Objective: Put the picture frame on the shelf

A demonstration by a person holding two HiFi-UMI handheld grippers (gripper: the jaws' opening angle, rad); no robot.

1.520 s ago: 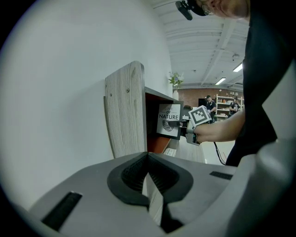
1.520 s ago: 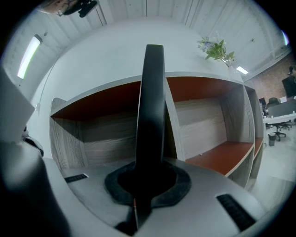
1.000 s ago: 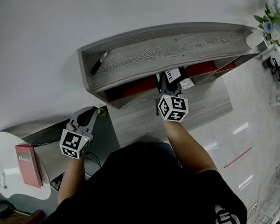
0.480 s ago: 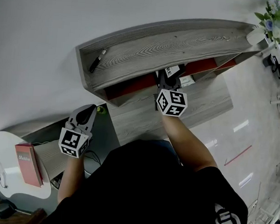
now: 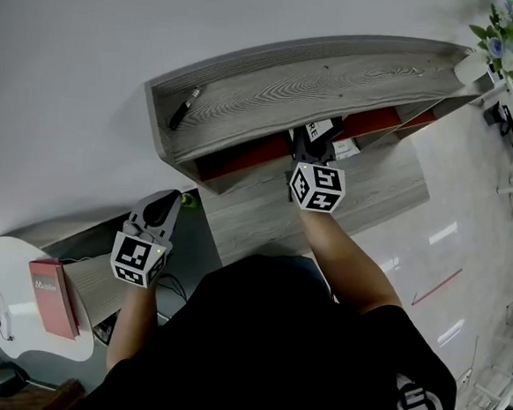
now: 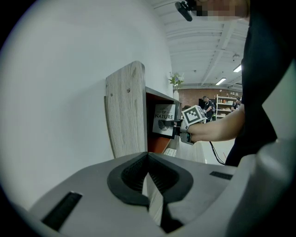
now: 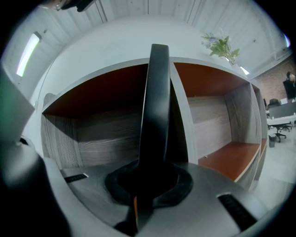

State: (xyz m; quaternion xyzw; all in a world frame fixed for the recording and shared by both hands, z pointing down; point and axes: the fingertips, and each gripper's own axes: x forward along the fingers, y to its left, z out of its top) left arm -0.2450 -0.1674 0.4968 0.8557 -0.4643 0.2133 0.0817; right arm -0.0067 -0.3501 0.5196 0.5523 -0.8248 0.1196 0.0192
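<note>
The picture frame (image 5: 319,131), white with black print, stands upright at the front of the shelf's (image 5: 293,83) upper compartment, under the grey wood top. My right gripper (image 5: 309,151) is shut on the frame's lower edge. In the right gripper view the frame (image 7: 157,102) shows edge-on as a black bar between the jaws of the right gripper (image 7: 149,178), with the compartment's wood floor (image 7: 106,148) behind. The left gripper view shows the frame (image 6: 164,119) from the side, beside the shelf's end panel (image 6: 126,111). My left gripper (image 5: 166,203) hangs left of the shelf, shut and empty.
A black marker (image 5: 183,110) lies on the shelf top, and a vase of flowers (image 5: 499,42) stands at its far right end. Small cards (image 5: 342,150) lie on a lower board. A round white table (image 5: 2,286) with a red book (image 5: 53,299) is at lower left.
</note>
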